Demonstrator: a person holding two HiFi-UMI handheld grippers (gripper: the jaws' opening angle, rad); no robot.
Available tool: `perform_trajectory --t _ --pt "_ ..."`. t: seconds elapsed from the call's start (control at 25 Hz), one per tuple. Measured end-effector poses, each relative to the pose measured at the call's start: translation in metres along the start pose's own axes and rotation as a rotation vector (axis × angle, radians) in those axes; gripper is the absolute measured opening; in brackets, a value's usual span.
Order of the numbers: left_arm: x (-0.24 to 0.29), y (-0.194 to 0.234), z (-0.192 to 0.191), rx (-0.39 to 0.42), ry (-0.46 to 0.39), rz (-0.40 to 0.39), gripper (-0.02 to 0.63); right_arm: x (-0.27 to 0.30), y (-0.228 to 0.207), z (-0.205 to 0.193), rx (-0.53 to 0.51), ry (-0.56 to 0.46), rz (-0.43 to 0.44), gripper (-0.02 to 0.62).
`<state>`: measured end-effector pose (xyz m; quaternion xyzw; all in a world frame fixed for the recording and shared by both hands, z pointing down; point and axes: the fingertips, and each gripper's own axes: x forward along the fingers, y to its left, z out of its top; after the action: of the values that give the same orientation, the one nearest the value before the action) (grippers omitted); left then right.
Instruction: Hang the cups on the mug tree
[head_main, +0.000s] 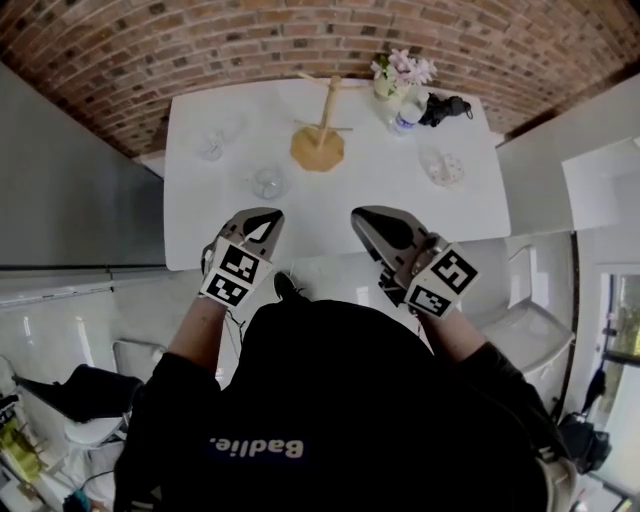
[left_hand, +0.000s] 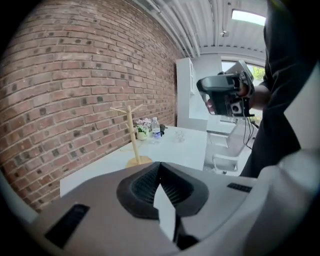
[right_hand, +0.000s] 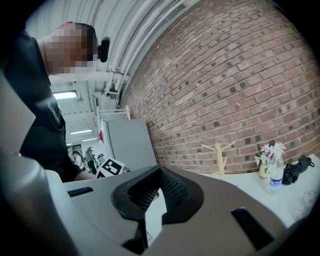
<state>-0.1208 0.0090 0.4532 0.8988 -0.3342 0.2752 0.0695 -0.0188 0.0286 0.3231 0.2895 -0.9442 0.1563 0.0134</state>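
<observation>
Three clear cups on the white table, none hung yet; mug tree bare.
- near cup: in front of the tree and a little to its left, closest to the person.
- left cup: well to the tree's left.
- right cup: to the tree's right, in front of the bottle and flower vase.

Handling, as a judgement: they look like glass, so rigid, light, slick and breakable. Pads should close on the wall or rim with modest force, leaving the handle free for a peg. Handles are too small to make out here, so their facing is probably best checked from closer in.

Pose: left gripper and right gripper sit side by side at the table's near edge, well short of the tree, both aimed toward it. The left is pitched downward, the right nearer level. Both jaws are clenched together with nothing between the pads.
</observation>
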Motion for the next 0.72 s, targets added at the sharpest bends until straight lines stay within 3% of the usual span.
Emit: perform_trajectory --t 0.44,0.72 --pt "0.043 0.037 -0.061 0.250 0.222 -0.091 0.003 0.030 -0.008 -0.009 0.041 -0.008 -0.075 0.025" --pt "0.067 0.039 -0.086 0.450 0.369 -0.146 0.061 0.018 -0.018 -0.017 0.076 -0.020 -0.112 0.025"
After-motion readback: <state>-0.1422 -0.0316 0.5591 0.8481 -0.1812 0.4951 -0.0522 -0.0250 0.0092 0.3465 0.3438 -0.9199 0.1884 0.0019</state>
